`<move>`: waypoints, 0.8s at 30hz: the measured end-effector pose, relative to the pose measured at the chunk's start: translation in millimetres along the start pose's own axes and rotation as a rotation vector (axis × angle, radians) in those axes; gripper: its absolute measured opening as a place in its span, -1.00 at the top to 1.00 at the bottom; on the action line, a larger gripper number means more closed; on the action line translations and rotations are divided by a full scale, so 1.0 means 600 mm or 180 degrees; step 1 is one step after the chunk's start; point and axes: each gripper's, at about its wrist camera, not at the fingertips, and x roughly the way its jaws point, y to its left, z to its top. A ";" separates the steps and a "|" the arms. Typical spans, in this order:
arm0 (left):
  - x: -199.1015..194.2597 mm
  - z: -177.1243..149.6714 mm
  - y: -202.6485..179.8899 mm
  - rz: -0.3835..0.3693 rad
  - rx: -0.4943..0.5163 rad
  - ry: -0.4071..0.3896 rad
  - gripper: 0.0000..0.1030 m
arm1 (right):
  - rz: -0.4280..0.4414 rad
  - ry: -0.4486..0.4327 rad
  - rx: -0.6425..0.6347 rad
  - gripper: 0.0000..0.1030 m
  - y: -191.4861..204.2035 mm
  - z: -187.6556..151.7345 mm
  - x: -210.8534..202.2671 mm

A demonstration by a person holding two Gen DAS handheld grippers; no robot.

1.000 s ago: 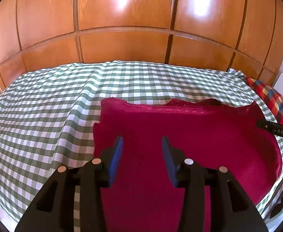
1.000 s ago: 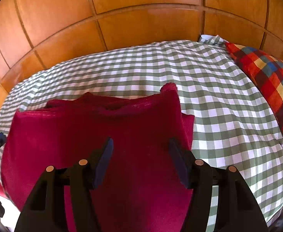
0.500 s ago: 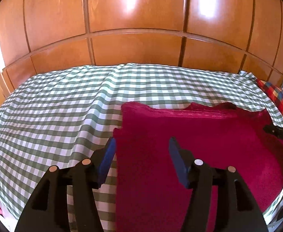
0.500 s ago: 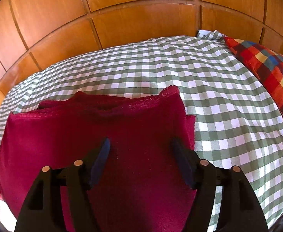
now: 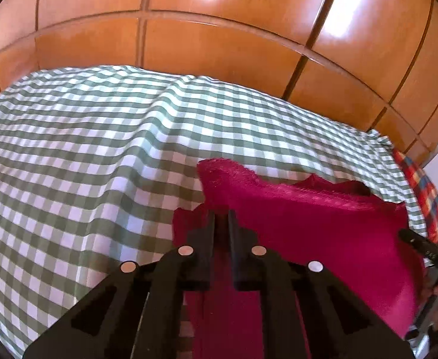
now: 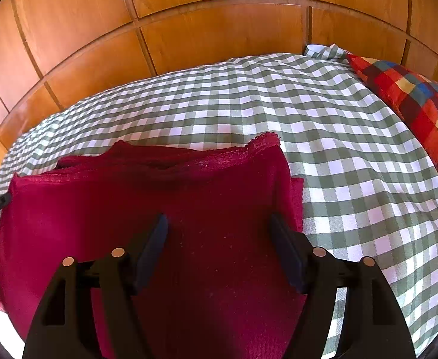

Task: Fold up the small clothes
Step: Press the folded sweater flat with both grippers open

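A crimson knitted garment lies folded flat on the checked bed, its scalloped hem toward the far side. My left gripper is at the garment's left edge with its jaws shut on a fold of the red cloth. In the right wrist view the same garment fills the lower middle. My right gripper hovers over its right half, open, with nothing pinched between the fingers. The right gripper's tip also shows at the far right of the left wrist view, beside a hand.
A green-and-white checked sheet covers the bed. A red, blue and yellow plaid pillow lies at the right end. Wooden panelled wardrobe doors stand right behind the bed.
My left gripper slid left to the garment's left edge, dipped, and its jaws closed on the cloth. The right gripper stayed in place and its jaws spread a little wider.
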 end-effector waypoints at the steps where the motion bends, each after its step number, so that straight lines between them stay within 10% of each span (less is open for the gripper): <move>1: 0.011 -0.014 0.004 0.0146 -0.0001 0.0041 0.88 | 0.0007 -0.0005 0.0023 -0.35 -0.002 -0.001 0.003; 15: -0.056 -0.043 0.008 0.0418 -0.0168 -0.0263 0.64 | -0.0012 -0.0019 0.0032 -0.36 -0.001 0.000 0.013; 24: -0.104 -0.082 -0.003 0.0469 -0.0041 -0.0346 0.13 | 0.0057 -0.0156 0.0162 -0.36 -0.013 0.007 -0.045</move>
